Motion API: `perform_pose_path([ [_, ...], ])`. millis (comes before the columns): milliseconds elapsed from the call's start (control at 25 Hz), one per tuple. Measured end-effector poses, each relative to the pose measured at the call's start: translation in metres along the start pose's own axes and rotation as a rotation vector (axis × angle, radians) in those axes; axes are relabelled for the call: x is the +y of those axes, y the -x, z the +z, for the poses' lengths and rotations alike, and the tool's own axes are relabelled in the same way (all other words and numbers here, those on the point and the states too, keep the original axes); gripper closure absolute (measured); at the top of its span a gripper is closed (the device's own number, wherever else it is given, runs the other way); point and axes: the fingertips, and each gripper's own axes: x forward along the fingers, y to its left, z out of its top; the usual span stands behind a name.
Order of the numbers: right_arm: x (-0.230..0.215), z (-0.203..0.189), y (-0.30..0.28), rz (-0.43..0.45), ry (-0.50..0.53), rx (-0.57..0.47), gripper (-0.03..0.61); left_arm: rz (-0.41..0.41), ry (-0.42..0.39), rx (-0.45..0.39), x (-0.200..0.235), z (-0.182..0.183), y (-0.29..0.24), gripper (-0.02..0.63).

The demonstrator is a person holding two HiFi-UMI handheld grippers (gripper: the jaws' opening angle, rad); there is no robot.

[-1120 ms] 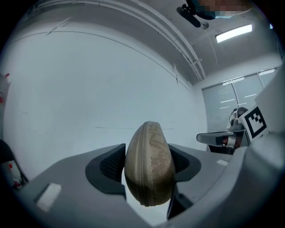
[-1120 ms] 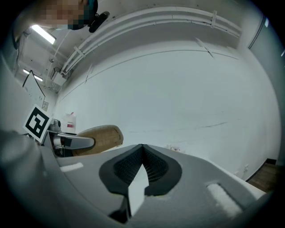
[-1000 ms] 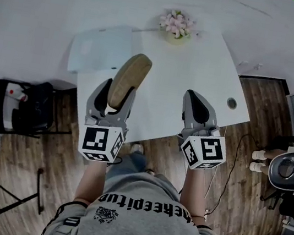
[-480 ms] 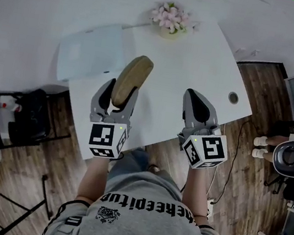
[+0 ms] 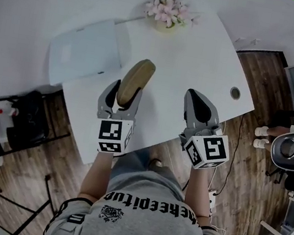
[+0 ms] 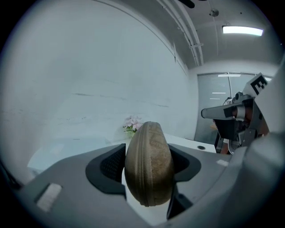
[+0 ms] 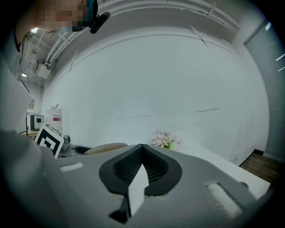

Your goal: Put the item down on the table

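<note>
Tan oval zipped case (image 5: 136, 79), clamped on edge between the jaws of the left gripper (image 5: 124, 92), over the near part of the white table (image 5: 196, 55); contact with the tabletop cannot be told. Right gripper (image 5: 198, 101): jaws together, empty, beside the left. On the table: pink flowers (image 5: 166, 11) at the far edge, pale sheet (image 5: 85, 51) at the left.

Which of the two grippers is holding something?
The left gripper: its jaws clamp a tan zippered case, while the right gripper has its jaws shut on nothing.
</note>
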Motion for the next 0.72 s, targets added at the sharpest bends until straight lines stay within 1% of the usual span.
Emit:
perform_pose_path([
  [320, -0.010, -0.009, -0.007, -0.023, -0.010, 0.031, 0.578, -0.015, -0.025, 0.081, 0.000, -0.032, -0.030, 0.333],
  [720, -0.019, -0.019, -0.011, -0.053, -0.022, 0.063, 0.578, -0.030, -0.030, 0.168, 0.001, -0.065, -0.053, 0.333],
])
